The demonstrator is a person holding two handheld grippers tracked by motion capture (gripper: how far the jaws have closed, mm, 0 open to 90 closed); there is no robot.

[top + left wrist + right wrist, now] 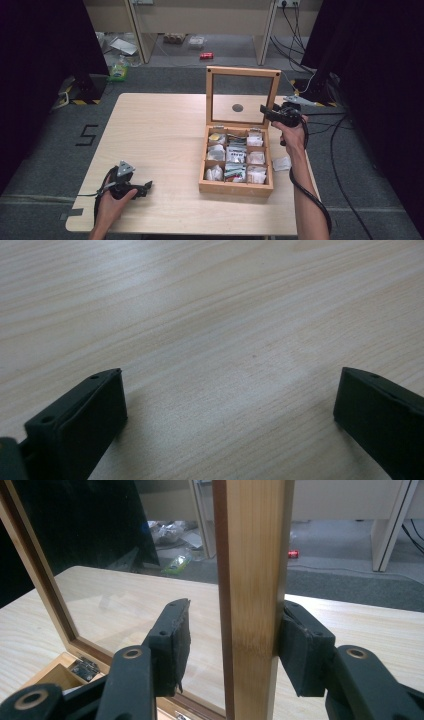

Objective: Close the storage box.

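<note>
left gripper [146,187]: jaws spread, idle on table [160,130] | right gripper [232,645]: we straddle lid [252,580], one pad touching | next: squeeze, swing lid

Box [236,186] right of centre on the table [160,130] (lid [243,72] upright behind), right tool [265,111] astride lid's edge

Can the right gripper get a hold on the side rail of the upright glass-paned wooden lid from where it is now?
Probably yes: the lid's side rail already stands between the right gripper's open jaws, one pad touching, nothing blocking.
</note>
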